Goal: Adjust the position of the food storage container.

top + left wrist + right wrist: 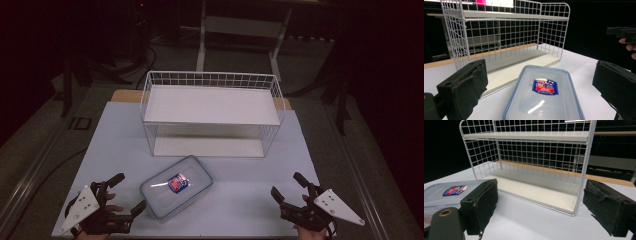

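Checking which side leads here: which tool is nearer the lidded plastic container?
Left. The left tool sits open right beside the container, while the right tool is open farther off to its right.

Overhead plus two low, close views, all sharing the wire shelf (212,117)

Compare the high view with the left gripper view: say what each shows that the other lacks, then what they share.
High view alone: both whole grippers, left gripper and right gripper, each with jaws open, holding nothing, plus the grey plates on them and the floor around the table.

Left gripper view alone: the blue and red label close enough to see its print, though not to read it.

Shared: the clear lidded container lying flat in front of the white wire shelf rack, apart from it.
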